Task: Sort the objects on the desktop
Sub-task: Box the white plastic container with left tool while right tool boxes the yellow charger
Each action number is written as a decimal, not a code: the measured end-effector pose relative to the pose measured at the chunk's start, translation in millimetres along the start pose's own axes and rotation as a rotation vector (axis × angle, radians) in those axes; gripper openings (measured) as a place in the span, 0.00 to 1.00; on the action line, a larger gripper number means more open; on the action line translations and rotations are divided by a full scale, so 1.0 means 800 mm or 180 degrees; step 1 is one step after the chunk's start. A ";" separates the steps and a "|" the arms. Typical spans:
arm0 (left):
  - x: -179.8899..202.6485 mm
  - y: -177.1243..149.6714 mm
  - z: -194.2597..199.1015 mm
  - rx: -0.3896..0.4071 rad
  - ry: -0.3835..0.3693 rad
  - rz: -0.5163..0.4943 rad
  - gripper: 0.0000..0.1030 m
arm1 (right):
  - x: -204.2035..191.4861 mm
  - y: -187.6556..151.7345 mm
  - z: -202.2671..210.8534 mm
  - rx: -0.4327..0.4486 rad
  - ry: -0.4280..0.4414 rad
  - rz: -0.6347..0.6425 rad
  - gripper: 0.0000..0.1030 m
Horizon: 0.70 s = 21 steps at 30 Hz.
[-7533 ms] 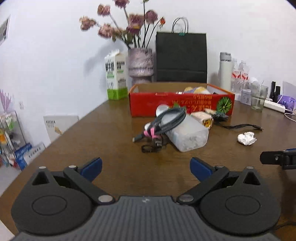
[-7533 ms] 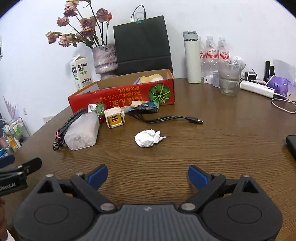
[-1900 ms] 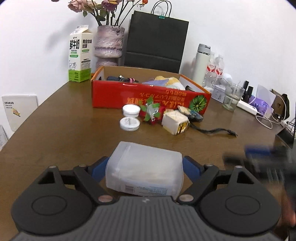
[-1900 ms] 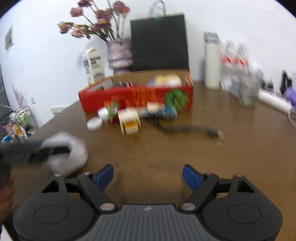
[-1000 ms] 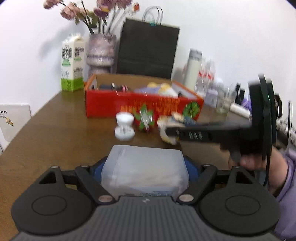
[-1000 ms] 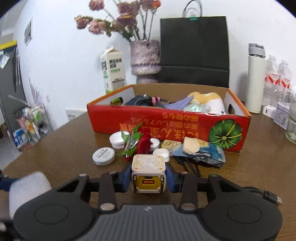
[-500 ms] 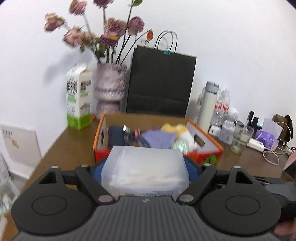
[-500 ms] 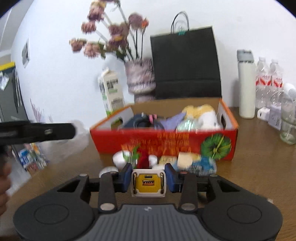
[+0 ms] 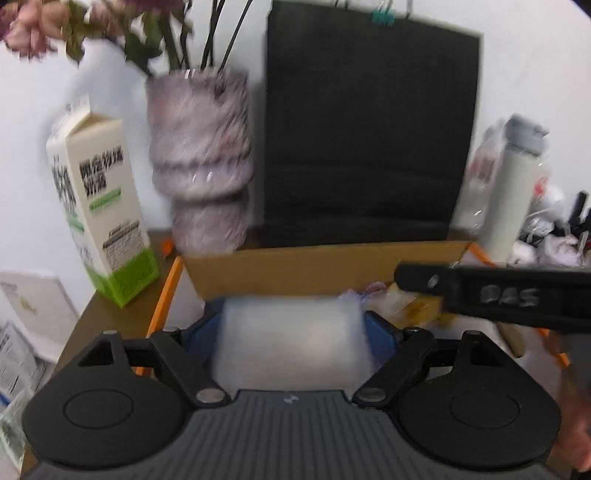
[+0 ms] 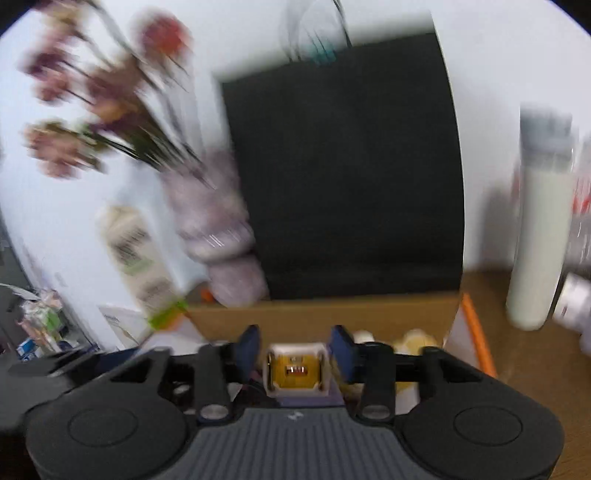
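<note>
Nearest the left wrist camera, the left gripper (image 9: 291, 332) has its jaws opening, with the translucent white plastic box (image 9: 291, 343) between the blue pads; the blur hides whether the pads press on its sides. The plastic box sits over the near left part of the open cardboard box (image 9: 321, 267), whose orange rim shows at both sides. To its right the black body of the right gripper (image 9: 495, 295) reaches across the cardboard box from the right edge of the view. In the right wrist view, the right gripper (image 10: 295, 350) has its jaws opening too, and the small white charger cube (image 10: 295, 369) with the yellow port face sits between the blue fingers (image 10: 341, 349), with a thin gap visible on either side of it; it is above the cardboard box's interior, where pale and purple items lie blurred. Beyond the cardboard box stand a milk carton (image 9: 98, 225) at left, a mottled pink vase (image 9: 201, 162) with dried flowers (image 9: 44, 22), and a black paper bag (image 9: 369, 129) against the white wall. At right a white bottle (image 9: 513, 192) with a grey cap stands on the brown table (image 10: 535, 365).
</note>
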<state>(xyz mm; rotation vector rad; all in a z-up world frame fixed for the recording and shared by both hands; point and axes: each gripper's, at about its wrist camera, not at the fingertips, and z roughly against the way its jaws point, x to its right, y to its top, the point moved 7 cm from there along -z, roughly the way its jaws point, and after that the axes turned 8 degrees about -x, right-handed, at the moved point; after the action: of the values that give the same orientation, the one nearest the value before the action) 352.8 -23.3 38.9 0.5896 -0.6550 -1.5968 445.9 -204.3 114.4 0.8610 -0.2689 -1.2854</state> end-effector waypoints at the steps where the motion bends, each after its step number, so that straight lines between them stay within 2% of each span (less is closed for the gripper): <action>1: -0.003 0.000 0.001 0.0024 0.0024 0.0017 0.89 | 0.009 -0.003 -0.016 -0.0163 -0.0015 -0.0099 0.61; 3: -0.009 0.001 0.010 0.0063 0.0027 0.0018 0.92 | 0.019 -0.006 -0.023 -0.0270 0.0071 -0.0260 0.61; 6: -0.021 0.008 0.030 0.0071 0.0026 0.0008 0.94 | 0.021 -0.004 0.002 -0.0144 0.0100 -0.0208 0.66; 12: -0.045 0.002 0.075 -0.0116 0.0261 0.0118 0.99 | 0.017 -0.007 0.063 -0.0200 -0.0542 0.0320 0.74; 14: -0.057 -0.028 0.096 -0.0216 0.0321 0.0191 1.00 | 0.021 -0.024 0.093 -0.0103 -0.0760 0.0458 0.79; 15: -0.063 -0.049 0.108 -0.0188 0.0261 0.0209 1.00 | 0.027 -0.039 0.111 -0.0013 -0.0804 0.0470 0.79; 18: -0.068 -0.131 0.151 0.0057 -0.0037 0.0361 1.00 | 0.041 -0.113 0.167 0.0251 -0.0614 0.0367 0.86; 20: -0.056 -0.184 0.168 0.0080 -0.0154 0.0294 1.00 | 0.036 -0.171 0.184 0.0211 -0.0496 0.0427 0.86; 21: -0.048 -0.207 0.176 0.0074 -0.0130 0.0235 1.00 | 0.032 -0.196 0.188 0.0150 -0.0504 0.0484 0.86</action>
<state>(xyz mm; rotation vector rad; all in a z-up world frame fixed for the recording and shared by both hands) 142.3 41.1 22.2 0.5452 -0.7188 -1.5375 246.6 -293.4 100.2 0.7643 -0.4829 -1.2101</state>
